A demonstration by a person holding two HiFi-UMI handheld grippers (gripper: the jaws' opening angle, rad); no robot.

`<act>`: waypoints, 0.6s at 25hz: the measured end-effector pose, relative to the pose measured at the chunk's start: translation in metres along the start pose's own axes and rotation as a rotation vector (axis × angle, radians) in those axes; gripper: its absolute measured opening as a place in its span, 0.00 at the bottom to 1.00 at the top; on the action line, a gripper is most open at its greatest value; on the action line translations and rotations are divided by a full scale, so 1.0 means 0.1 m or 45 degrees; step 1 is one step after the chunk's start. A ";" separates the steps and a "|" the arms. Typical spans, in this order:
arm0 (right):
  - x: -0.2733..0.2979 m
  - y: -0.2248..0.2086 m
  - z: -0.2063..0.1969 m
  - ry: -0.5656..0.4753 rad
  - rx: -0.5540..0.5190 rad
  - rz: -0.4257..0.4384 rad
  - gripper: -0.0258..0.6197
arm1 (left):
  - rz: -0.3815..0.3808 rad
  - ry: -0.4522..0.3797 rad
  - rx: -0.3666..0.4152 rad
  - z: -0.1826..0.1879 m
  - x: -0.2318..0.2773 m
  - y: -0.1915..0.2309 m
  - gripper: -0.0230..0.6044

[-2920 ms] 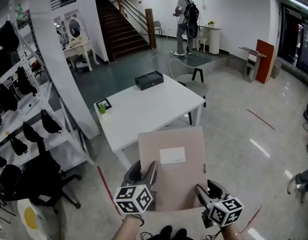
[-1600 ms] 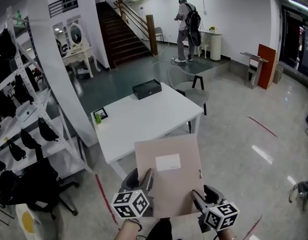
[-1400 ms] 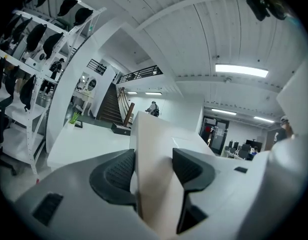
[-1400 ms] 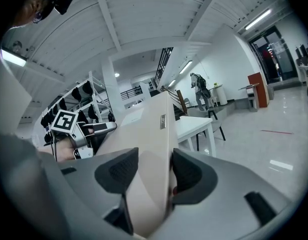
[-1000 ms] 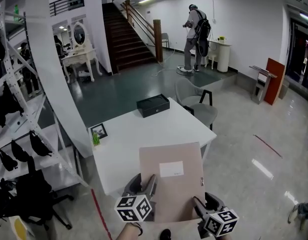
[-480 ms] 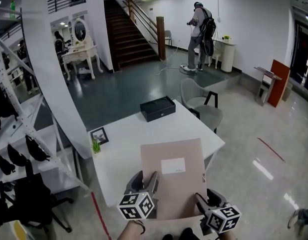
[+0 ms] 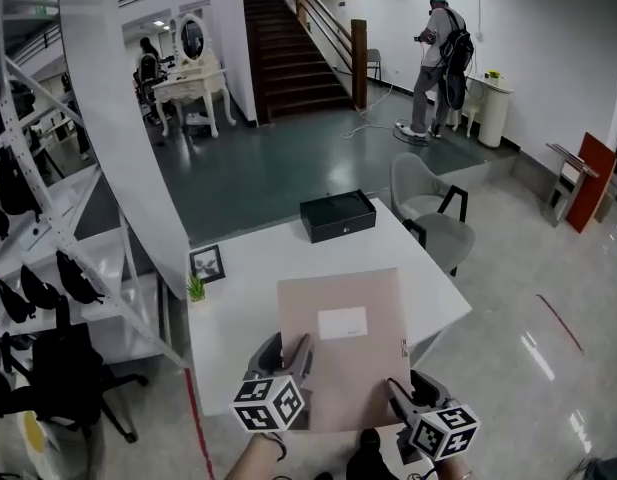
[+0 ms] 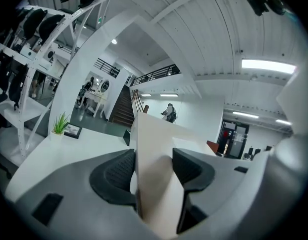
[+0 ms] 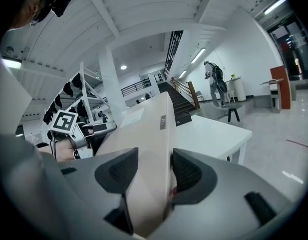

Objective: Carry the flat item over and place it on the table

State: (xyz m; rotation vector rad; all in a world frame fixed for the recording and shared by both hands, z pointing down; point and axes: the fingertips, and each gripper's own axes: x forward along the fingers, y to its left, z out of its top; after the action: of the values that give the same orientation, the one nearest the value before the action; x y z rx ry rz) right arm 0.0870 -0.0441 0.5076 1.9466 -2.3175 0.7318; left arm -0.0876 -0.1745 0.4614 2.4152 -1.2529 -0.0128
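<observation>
1. White rectangular bench point(image 7: 288, 268): just ahead of both tongs.
2. Beige flat card folder point(image 7: 343, 353): carried between the tongs. Probably light, fairly stiff, may sag; best held at near corners.
3. Left tongs point(image 7: 288, 356), right tongs point(image 7: 413, 396): each clamped on its near edge.
</observation>
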 end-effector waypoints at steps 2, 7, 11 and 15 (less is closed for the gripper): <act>0.13 -0.13 0.09 0.015 -0.009 0.030 0.37 | 0.036 -0.008 -0.006 0.02 0.15 0.00 0.42; 0.46 -0.39 0.33 0.065 -0.044 0.149 0.37 | 0.151 -0.040 -0.033 0.10 0.41 0.01 0.42; 0.70 -0.56 0.51 0.086 -0.071 0.232 0.37 | 0.232 -0.073 -0.043 0.19 0.59 0.02 0.42; 0.93 -0.69 0.63 0.109 -0.087 0.308 0.37 | 0.313 -0.097 -0.057 0.22 0.73 0.05 0.42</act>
State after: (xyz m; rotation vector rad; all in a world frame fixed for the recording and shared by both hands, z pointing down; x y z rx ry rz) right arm 0.1490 -0.1602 0.5039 1.5931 -2.5158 0.7233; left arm -0.0525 -0.2423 0.4560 2.2264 -1.5595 -0.0611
